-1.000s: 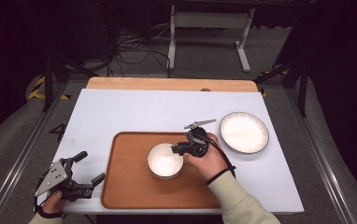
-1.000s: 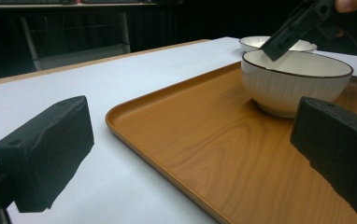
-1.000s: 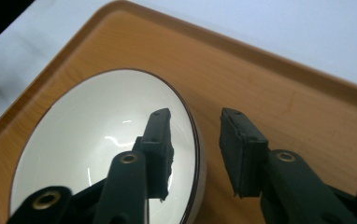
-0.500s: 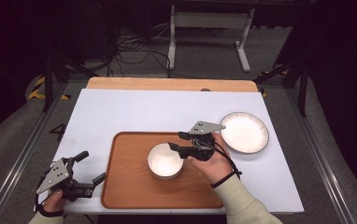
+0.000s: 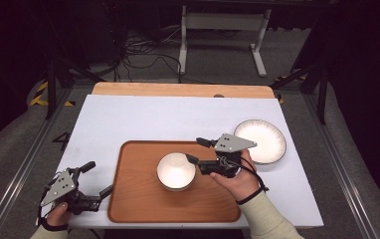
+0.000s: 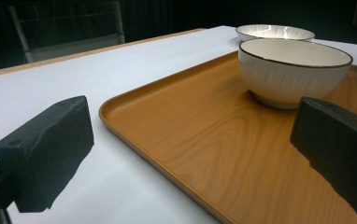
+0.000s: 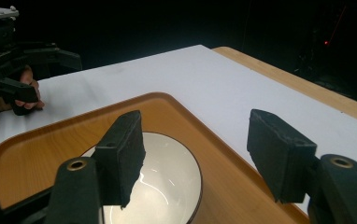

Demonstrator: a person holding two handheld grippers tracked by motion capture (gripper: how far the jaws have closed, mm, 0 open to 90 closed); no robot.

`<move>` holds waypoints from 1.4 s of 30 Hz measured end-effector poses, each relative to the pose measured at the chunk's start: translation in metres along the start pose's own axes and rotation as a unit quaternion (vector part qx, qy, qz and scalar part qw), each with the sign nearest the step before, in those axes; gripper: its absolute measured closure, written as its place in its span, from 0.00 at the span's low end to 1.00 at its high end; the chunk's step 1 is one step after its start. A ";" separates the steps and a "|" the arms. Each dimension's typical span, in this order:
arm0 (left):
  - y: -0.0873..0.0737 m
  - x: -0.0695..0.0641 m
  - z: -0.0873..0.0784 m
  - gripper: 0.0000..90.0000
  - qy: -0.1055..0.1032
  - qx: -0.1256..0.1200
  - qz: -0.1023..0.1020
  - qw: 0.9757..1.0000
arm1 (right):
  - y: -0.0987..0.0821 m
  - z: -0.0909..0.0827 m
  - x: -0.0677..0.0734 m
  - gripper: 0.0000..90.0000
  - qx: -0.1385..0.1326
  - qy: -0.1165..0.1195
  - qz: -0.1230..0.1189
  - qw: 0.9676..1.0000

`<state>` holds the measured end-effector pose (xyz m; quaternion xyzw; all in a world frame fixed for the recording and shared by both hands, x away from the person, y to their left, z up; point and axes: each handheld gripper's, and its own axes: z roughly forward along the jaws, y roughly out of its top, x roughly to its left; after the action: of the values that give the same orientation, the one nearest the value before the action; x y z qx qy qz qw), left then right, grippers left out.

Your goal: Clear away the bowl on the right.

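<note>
A white bowl (image 5: 176,171) with a thin dark rim stands upright in the middle of a wooden tray (image 5: 143,201). My right gripper (image 5: 196,150) hovers just right of the bowl, open, with nothing between its jaws; in the right gripper view the bowl (image 7: 167,186) lies below and behind the left jaw of that gripper (image 7: 197,135). My left gripper (image 5: 98,177) rests open at the table's front left corner, beside the tray's left edge. The left gripper view looks between the open jaws of that gripper (image 6: 193,135) across the tray (image 6: 190,140) to the bowl (image 6: 293,70).
A white plate (image 5: 260,141) lies on the white table top (image 5: 143,119) right of the tray, close behind my right hand. The plate (image 6: 274,31) appears beyond the bowl in the left gripper view. A wooden strip (image 5: 178,89) runs along the table's far edge.
My right gripper has pulled back to the right from the bowl's right rim and its jaws now stand apart. The bowl stays in place. The left gripper has barely moved.
</note>
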<state>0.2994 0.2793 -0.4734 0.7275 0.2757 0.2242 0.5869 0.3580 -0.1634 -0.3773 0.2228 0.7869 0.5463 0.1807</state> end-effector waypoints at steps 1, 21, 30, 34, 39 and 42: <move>0.000 0.000 0.000 0.00 -0.001 -0.002 0.001 1.000 | -0.001 -0.002 0.000 0.41 -0.001 0.000 -0.002 1.000; 0.000 -0.001 0.000 0.00 -0.004 -0.004 0.003 1.000 | -0.018 -0.047 -0.013 0.34 -0.037 -0.023 -0.011 0.999; 0.000 -0.001 0.000 0.00 -0.004 -0.004 0.003 1.000 | -0.026 -0.071 -0.021 0.32 -0.041 -0.046 -0.009 0.998; 0.000 -0.001 0.000 0.00 -0.004 -0.005 0.004 1.000 | -0.029 -0.080 -0.024 0.32 -0.047 -0.054 -0.007 0.997; 0.000 -0.001 0.000 0.00 -0.004 -0.005 0.003 1.000 | -0.033 -0.089 -0.028 0.31 -0.049 -0.060 -0.008 0.997; 0.000 0.000 0.000 0.00 -0.004 -0.005 0.004 1.000 | -0.036 -0.096 -0.031 0.30 -0.051 -0.067 -0.005 0.996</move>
<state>0.2989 0.2792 -0.4738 0.7263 0.2693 0.2246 0.5913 0.3280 -0.2662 -0.3779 0.2458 0.7449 0.5690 0.2471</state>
